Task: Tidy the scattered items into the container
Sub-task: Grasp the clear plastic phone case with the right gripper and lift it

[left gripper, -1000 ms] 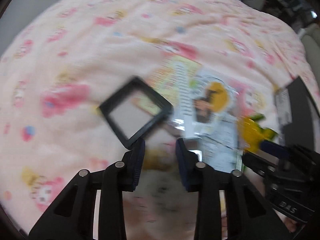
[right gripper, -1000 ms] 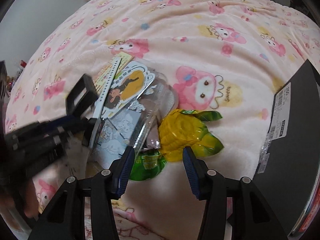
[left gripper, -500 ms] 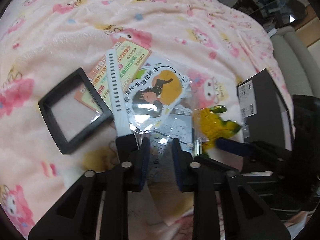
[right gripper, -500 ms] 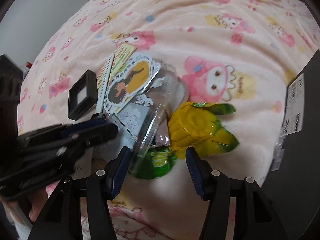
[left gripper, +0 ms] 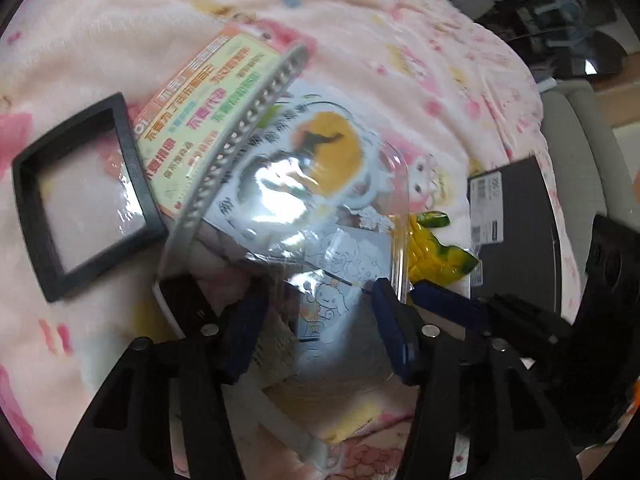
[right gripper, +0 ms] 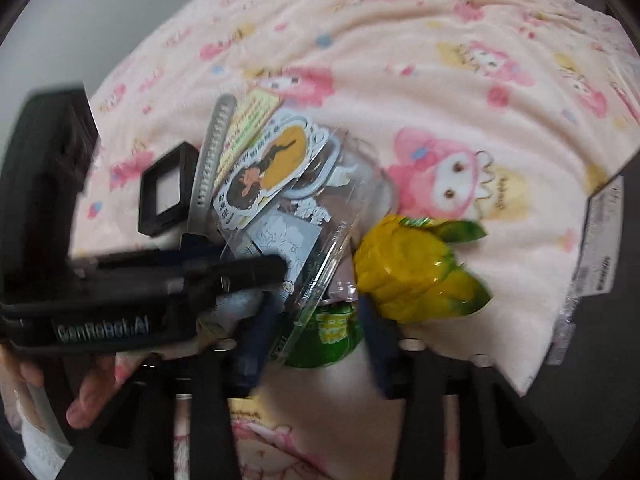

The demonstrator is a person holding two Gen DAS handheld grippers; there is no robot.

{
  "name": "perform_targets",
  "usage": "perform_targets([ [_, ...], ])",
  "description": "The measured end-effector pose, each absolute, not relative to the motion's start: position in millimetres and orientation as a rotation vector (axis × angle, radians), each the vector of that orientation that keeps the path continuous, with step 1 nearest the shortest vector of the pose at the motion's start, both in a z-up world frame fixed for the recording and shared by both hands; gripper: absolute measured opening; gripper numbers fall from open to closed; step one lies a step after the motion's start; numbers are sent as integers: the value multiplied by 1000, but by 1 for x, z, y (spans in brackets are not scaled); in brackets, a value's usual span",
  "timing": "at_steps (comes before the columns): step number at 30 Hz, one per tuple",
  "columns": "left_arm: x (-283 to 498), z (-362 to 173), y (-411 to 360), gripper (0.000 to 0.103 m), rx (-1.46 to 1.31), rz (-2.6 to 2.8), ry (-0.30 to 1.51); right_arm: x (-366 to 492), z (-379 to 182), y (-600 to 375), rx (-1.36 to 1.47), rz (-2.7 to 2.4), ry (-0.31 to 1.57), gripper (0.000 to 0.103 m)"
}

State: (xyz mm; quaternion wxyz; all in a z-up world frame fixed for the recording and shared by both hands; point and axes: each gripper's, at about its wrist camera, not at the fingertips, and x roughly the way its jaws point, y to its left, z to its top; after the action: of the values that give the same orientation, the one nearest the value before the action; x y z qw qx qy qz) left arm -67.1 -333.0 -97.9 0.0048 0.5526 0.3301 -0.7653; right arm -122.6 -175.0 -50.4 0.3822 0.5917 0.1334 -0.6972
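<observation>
2 hand-held grippers — left hand-held gripper [left gripper: 320, 332] opening, right hand-held gripper [right gripper: 316, 336] closing

The pink blanket [right gripper: 420, 92] lies bare and open across the far side, with nothing in the way there. Nearer, the clutter is packed tight: black frame [left gripper: 80, 196], grey strap [left gripper: 236, 140], flyer [left gripper: 200, 120], sticker [right gripper: 264, 172] and clear bag [left gripper: 340, 248] overlap in one heap, leaving no gap between them. The yellow packet [right gripper: 416, 272] sits just beside the bag, a green packet [right gripper: 332, 332] below it. The left gripper [left gripper: 318, 328] and right gripper [right gripper: 316, 336] crowd the heap's near edge, side by side, each blocking the other's sideways path. A black box [left gripper: 516, 232] walls off the right; a strip of blanket stays free between it and the yellow packet.
</observation>
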Motion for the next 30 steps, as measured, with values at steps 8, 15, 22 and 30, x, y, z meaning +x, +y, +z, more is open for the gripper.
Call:
perform_targets([
  [8, -69, -98, -320, 40, 1696, -2385, 982, -127, -64, -158, 1572, -1743, 279, 44],
  [15, -61, -66, -308, 33, 1645, -2452, 1016, -120, -39, -143, 1474, -1755, 224, 32],
  [22, -46, -6, -265, 33, 1565, -2627, 1010, -104, 16, -89, 1356, -1829, 151, 32],
  [30, -63, 39, -185, 34, 1583, -2826, 981, -103, 71, -8, 1242, -1977, 67, 32],
])
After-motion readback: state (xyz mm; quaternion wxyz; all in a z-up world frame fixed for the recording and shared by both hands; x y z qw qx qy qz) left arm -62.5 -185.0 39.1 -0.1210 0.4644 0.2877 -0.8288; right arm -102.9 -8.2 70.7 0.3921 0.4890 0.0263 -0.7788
